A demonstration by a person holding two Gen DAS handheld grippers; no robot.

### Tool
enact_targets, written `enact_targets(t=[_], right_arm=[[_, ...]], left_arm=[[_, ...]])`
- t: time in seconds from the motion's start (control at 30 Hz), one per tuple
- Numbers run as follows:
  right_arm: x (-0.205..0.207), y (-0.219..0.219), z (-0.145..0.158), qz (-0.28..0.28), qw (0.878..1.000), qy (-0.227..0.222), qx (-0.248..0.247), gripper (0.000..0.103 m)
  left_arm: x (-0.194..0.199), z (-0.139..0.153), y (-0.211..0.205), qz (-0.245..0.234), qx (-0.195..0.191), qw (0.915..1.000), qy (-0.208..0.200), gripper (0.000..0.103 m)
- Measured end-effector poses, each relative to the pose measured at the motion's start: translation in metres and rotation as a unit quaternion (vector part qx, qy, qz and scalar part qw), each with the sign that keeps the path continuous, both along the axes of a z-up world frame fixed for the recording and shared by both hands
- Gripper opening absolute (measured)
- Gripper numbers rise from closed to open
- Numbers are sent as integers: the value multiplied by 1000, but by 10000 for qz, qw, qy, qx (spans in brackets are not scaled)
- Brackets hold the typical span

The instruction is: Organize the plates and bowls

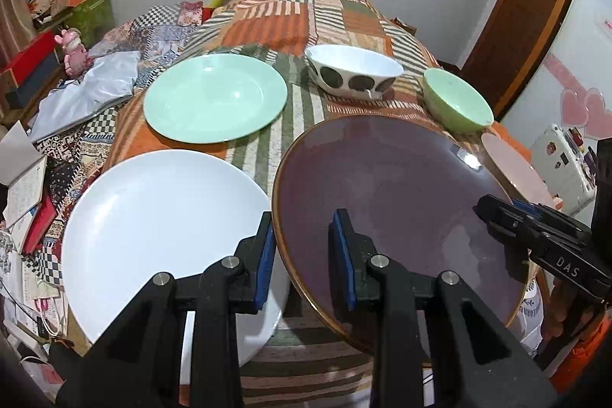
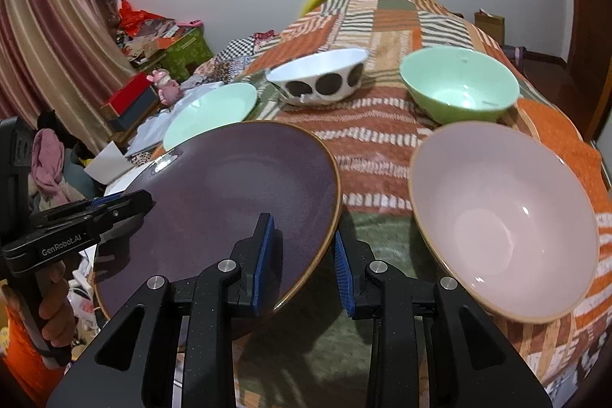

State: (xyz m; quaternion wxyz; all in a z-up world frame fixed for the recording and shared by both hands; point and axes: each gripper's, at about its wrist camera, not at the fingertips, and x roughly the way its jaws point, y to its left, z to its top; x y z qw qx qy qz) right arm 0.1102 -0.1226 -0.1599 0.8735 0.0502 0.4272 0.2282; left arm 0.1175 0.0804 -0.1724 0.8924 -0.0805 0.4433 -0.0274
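A large dark purple plate (image 1: 390, 186) (image 2: 229, 194) with a brown rim hangs tilted above the quilt, carried from both sides. My left gripper (image 1: 304, 243) is shut on its left rim, and my right gripper (image 2: 304, 247) is shut on its right rim. Each gripper shows in the other's view: the right gripper (image 1: 493, 207), the left gripper (image 2: 130, 199). A white plate (image 1: 153, 217) lies just left of the purple one. Behind lie a mint plate (image 1: 214, 98), a spotted white bowl (image 1: 352, 71), a green bowl (image 1: 455, 102) and a pink bowl (image 2: 505, 220).
The dishes rest on a patchwork quilt (image 1: 298, 10). Left of it lie books, boxes, a grey bag (image 1: 88, 94) and a pink figurine (image 1: 72, 52). A curtain (image 2: 49, 44) hangs at far left and a wooden door (image 1: 528, 18) stands at right. A person's hand (image 2: 53, 316) grips the left handle.
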Motion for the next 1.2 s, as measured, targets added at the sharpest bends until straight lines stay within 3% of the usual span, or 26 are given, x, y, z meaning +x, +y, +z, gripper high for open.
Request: enact_targets(t=[0.8, 1.07, 1.2], right_arm=[[5, -23, -28, -681, 9969, 385, 46, 27], [4, -18, -26, -625, 9973, 352, -172, 29], [2, -14, -23, -569, 9973, 302, -347, 30]], left_arm=[[30, -44, -20, -321, 22, 9986, 415, 30], [32, -46, -21, -310, 20, 9986, 433, 30], [30, -44, -25, -295, 220, 9987, 365, 30]])
